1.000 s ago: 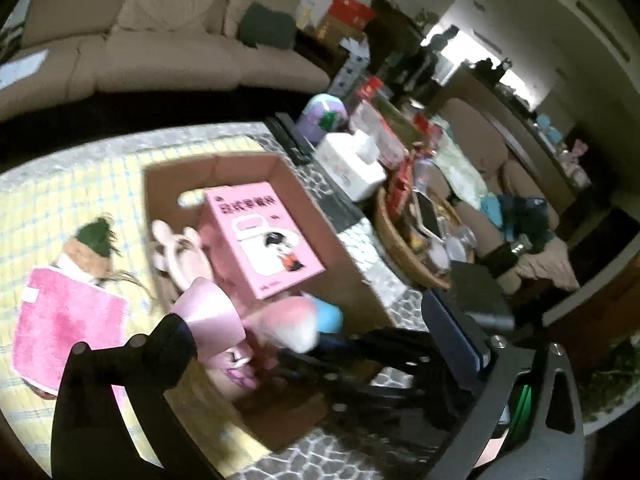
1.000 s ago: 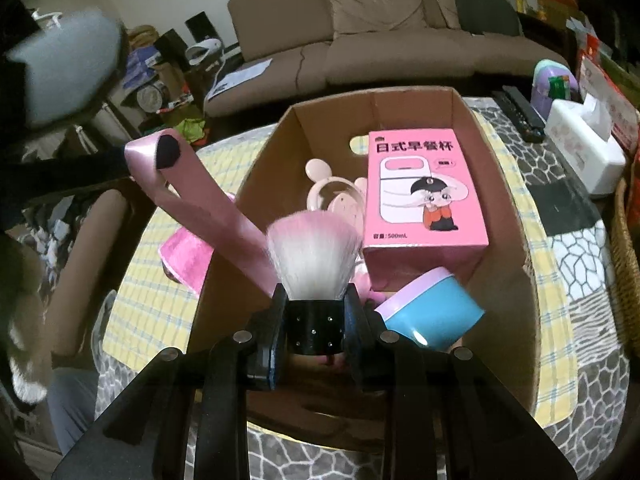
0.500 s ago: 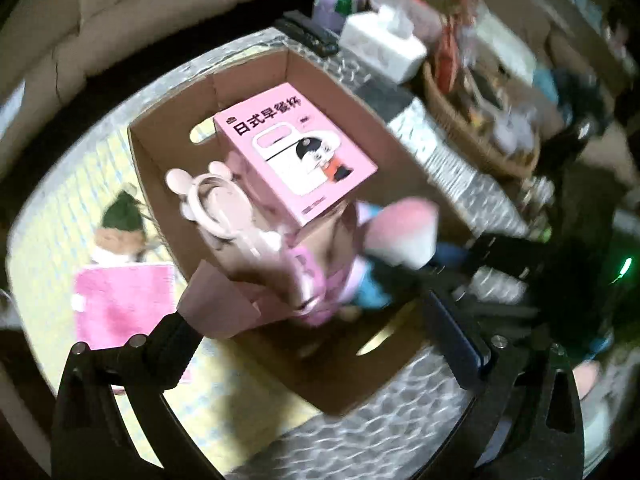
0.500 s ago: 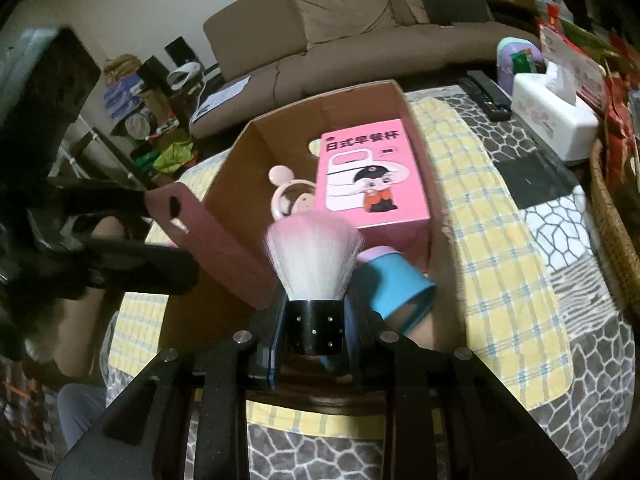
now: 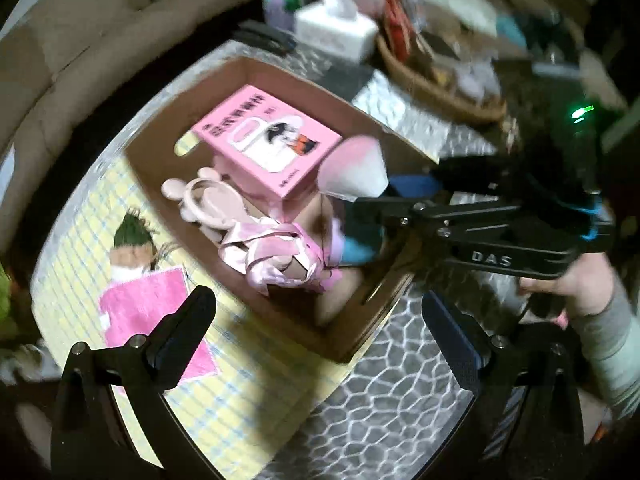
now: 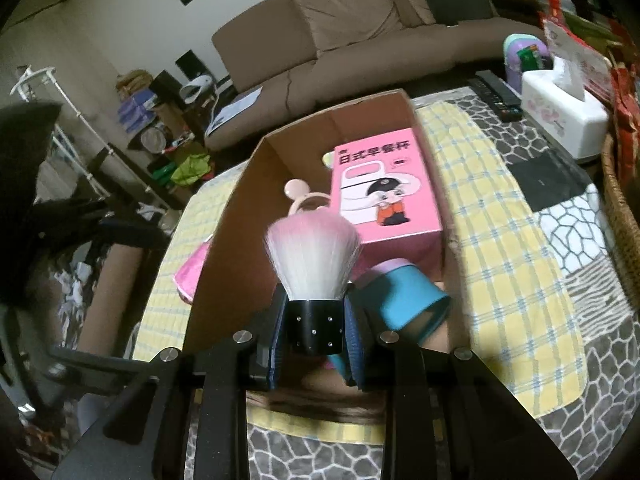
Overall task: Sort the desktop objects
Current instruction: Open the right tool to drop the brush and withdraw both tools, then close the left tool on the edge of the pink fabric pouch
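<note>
A cardboard box (image 5: 360, 344) (image 6: 240, 216) stands on the table. Inside lie a pink carton (image 5: 268, 140) (image 6: 384, 196), a pink mouse-eared mirror (image 5: 200, 196) (image 6: 298, 196), a pink satin ribbon (image 5: 276, 252) and a blue cup (image 6: 404, 300) on its side. My right gripper (image 6: 314, 316) is shut on the black base of a pink-and-white makeup brush (image 6: 312, 256) (image 5: 356, 168), held above the box's near end. My left gripper (image 5: 320, 320) is open and empty, above the box's near corner.
A pink cloth (image 5: 152, 312) and a small plush doll (image 5: 132, 244) lie on the yellow checked mat left of the box. A white tissue box (image 6: 560, 112), a remote (image 6: 498, 94) and a wicker basket (image 6: 622, 216) sit to the right. A sofa stands behind.
My left gripper let go of the pink ribbon, which now lies in the box, and opened and drew back. My right gripper with the brush rose slightly over the box.
</note>
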`<state>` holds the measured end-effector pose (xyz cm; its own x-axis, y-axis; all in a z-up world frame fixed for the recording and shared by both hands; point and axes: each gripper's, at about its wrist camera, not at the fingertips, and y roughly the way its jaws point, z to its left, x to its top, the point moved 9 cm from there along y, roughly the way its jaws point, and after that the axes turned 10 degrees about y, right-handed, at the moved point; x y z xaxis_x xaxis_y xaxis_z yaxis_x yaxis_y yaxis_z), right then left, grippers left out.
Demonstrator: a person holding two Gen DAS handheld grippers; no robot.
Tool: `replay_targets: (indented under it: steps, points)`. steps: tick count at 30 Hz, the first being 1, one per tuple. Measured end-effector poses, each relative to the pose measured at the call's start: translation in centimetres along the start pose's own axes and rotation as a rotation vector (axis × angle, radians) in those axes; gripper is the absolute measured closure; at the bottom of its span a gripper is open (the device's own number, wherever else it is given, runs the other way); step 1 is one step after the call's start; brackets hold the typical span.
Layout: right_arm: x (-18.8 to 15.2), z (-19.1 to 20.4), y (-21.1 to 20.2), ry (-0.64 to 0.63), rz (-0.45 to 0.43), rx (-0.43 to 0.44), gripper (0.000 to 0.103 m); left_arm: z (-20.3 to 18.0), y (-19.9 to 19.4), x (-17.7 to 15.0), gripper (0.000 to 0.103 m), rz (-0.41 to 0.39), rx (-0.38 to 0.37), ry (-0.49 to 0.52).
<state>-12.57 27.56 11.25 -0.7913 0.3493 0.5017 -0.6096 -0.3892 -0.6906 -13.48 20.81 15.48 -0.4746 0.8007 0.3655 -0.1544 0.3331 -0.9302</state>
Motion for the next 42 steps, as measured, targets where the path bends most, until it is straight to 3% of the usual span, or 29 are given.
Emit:
replay_targets:
  steps: [4,8,10,12,16,17,20,24,30,42]
  points:
    - [-0.3,1.4,1.7,-0.022,0.022,-0.007,0.076,3.4,-1.0,-3.1,0.000,-0.115,0.003,-0.148]
    - [-0.3,1.5,3.3,-0.021,0.033,-0.054,0.072,6.6,-1.4,-6.3,0.000,-0.175,0.000,-0.278]
    - [-0.2,1.2,3.5,-0.002,0.028,-0.066,0.066,7.8,-1.6,-7.6,0.000,-0.197,-0.003,-0.322]
    - [-0.1,1.1,3.3,0.009,0.020,-0.071,0.050,8.7,-1.8,-8.7,0.000,-0.210,0.004,-0.344]
    - [0.4,1.7,2.2,0.019,-0.006,-0.070,0.042,10.7,-2.4,-10.7,0.000,-0.247,0.041,-0.370]
    - [0.4,1.9,2.0,0.019,-0.012,-0.063,0.035,11.2,-2.4,-11.2,0.000,-0.252,0.055,-0.378]
    - [0.6,3.7,1.0,0.010,-0.041,-0.022,0.019,12.8,-2.1,-13.2,0.000,-0.255,0.095,-0.392]
    - [0.1,6.7,0.1,-0.007,-0.068,0.056,0.011,15.9,0.2,-16.8,0.000,-0.226,0.146,-0.437]
    - [-2.2,12.7,1.1,-0.111,-0.058,0.145,0.007,20.2,4.0,-21.5,0.000,-0.196,0.185,-0.539]
    - [-7.9,18.3,8.5,-0.292,0.068,0.142,0.006,24.3,8.3,-21.5,0.000,-0.155,0.240,-0.502]
